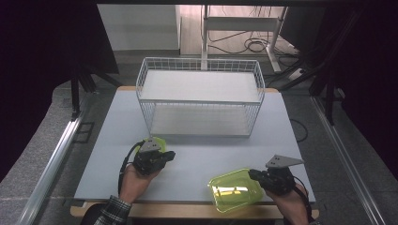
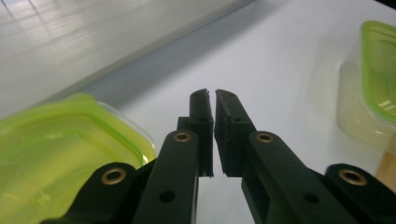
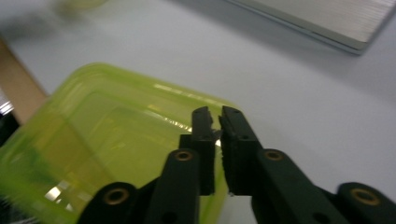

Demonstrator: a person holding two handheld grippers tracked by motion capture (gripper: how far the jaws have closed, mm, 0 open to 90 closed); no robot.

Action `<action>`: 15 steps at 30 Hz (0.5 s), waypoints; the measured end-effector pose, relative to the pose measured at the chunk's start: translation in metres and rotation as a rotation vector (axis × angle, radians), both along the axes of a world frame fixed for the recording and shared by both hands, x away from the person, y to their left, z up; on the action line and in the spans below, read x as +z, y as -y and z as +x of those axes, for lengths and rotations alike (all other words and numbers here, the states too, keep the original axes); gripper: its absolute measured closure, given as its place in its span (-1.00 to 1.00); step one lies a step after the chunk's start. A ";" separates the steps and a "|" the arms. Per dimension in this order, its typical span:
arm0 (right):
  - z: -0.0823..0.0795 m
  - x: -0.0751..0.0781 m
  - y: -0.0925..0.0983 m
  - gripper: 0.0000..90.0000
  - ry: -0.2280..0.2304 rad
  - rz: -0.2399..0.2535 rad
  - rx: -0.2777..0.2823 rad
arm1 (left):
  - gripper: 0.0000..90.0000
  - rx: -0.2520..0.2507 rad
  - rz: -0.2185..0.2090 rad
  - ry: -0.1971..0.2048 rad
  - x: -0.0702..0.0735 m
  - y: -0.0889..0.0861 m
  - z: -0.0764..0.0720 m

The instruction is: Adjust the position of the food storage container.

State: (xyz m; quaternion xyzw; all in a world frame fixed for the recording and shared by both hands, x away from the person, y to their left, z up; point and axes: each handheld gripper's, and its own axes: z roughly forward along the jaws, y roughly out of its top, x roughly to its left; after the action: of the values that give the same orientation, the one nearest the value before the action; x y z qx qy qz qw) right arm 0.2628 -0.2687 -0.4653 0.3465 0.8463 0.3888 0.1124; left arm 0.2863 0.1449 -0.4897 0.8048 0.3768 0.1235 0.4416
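Note:
Two yellow-green plastic food boxes are on the white table. One box lies near the front edge, right of centre. My right gripper is at that box's right rim. In the right gripper view its jaws are shut on the rim of the box, which looks slightly tilted. The other box sits at the left, half hidden under my left gripper. In the left gripper view the left gripper is shut and holds nothing; that box lies just to its left.
A white wire basket with a flat shelf stands at the back middle of the table. The wooden table edge runs along the front. The right-hand box also shows far off in the left gripper view.

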 end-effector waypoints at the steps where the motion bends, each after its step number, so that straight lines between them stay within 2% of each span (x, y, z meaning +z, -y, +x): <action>1: -0.007 0.002 -0.001 0.98 -0.008 0.004 0.029 | 0.90 -0.001 -0.005 0.001 -0.002 0.000 -0.005; 2: -0.007 0.002 -0.001 0.98 -0.008 0.004 0.029 | 0.90 -0.001 -0.005 0.001 -0.002 0.000 -0.005; 3: -0.017 0.002 -0.003 0.98 -0.015 -0.003 0.065 | 0.90 -0.002 -0.001 0.001 -0.004 0.001 -0.010; 5: -0.021 0.002 -0.004 0.98 -0.019 -0.004 0.075 | 0.90 0.002 -0.006 -0.005 -0.006 0.001 -0.013; 6: -0.029 0.002 -0.005 0.98 -0.031 0.008 0.105 | 0.90 0.000 -0.001 -0.005 -0.008 0.001 -0.015; 9: -0.042 0.002 -0.008 0.98 -0.046 0.014 0.148 | 0.89 0.003 0.009 -0.001 -0.009 0.002 -0.017; 12: -0.049 0.001 -0.009 0.98 -0.062 0.009 0.173 | 0.89 0.006 0.011 0.003 -0.010 0.001 -0.019; 13: -0.055 -0.001 -0.010 0.98 -0.086 0.003 0.202 | 0.89 0.008 0.013 0.002 -0.010 0.001 -0.020; 15: -0.058 -0.003 -0.010 0.98 -0.091 -0.004 0.213 | 0.89 0.008 0.014 0.001 -0.010 0.001 -0.021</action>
State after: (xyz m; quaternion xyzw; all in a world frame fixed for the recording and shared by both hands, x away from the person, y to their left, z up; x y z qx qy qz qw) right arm 0.2050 -0.2583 -0.4684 0.2718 0.8833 0.3805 0.0328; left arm 0.2656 0.1439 -0.5001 0.8065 0.3788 0.1283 0.4355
